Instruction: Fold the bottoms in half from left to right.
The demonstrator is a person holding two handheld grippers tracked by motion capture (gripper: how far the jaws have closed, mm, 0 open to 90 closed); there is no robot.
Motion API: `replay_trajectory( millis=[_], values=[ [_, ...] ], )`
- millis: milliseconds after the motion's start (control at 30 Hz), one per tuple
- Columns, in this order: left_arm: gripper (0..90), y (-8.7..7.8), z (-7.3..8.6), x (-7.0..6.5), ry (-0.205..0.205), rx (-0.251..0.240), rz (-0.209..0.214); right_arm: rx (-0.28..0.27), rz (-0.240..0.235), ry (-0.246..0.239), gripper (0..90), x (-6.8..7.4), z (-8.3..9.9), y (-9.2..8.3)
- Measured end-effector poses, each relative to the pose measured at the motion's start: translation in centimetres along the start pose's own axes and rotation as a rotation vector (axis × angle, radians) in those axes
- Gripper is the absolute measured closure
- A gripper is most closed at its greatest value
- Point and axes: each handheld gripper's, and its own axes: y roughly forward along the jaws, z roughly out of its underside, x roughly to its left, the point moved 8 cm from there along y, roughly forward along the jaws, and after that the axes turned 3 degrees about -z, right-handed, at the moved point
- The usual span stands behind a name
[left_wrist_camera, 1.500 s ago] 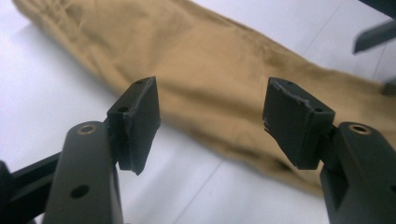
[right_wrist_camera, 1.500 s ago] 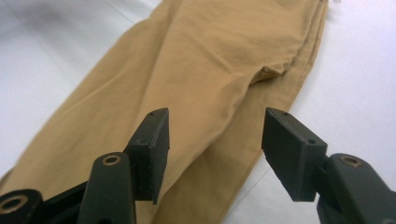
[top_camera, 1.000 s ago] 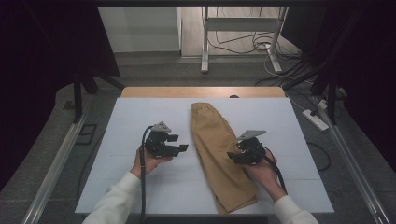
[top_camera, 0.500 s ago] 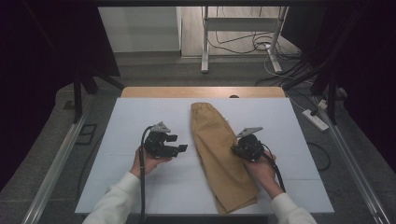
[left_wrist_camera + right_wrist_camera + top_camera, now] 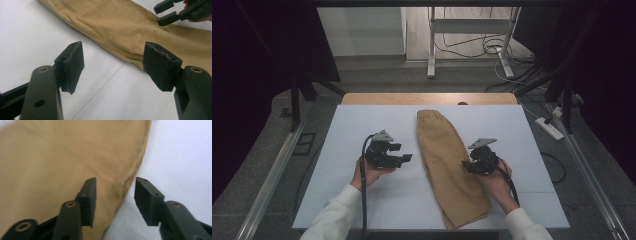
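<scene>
While both grippers hover near it, a pair of tan trousers (image 5: 447, 165) lies flat on the white table (image 5: 352, 200), folded lengthwise into one narrow strip. Its long axis runs from the far edge toward the person, tilting slightly to the right as it comes nearer; the gathered waistband (image 5: 430, 114) points away from the person and the leg end (image 5: 467, 216) points toward the near edge.

On the strip's left, the left gripper (image 5: 404, 157) sits over bare table just beside the cloth, aimed at it. Seen from the left gripper view, its jaws stand wide apart with nothing between them, and the trousers' folded edge (image 5: 117, 53) lies just beyond.

At the strip's right edge, the right gripper (image 5: 466, 164) is held by the right hand (image 5: 496, 181). From the right gripper view, its jaws are parted and empty, straddling the cloth's edge (image 5: 132, 177), one over fabric and one over table.
</scene>
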Motion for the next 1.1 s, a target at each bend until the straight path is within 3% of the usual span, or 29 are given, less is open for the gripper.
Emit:
replay_trajectory(
  millis=[167, 333, 533, 800, 1100],
  values=[
    [32.7, 0.0, 0.1, 0.1, -0.002, 0.004, -0.004, -0.057, -0.073, -0.025, 45.3, 1.7, -0.6, -1.0],
    [32.6, 0.1, 0.3, 0.3, -0.006, 0.01, -0.007, -0.063, -0.144, -0.052, 41.4, 4.4, -1.1, -1.3],
    [32.5, 0.0, 0.3, 0.2, -0.003, 0.01, -0.007, -0.056, -0.195, -0.121, 38.9, 7.6, -1.7, -1.0],
    [32.4, 0.1, 0.3, 0.2, -0.002, 0.011, -0.007, -0.032, -0.238, -0.171, 37.4, 10.5, -1.0, -1.1],
    [32.1, 0.2, 0.3, 0.2, 0.0, 0.011, -0.009, 0.002, -0.26, -0.199, 36.0, 11.9, 0.0, -0.4]
  ],
)
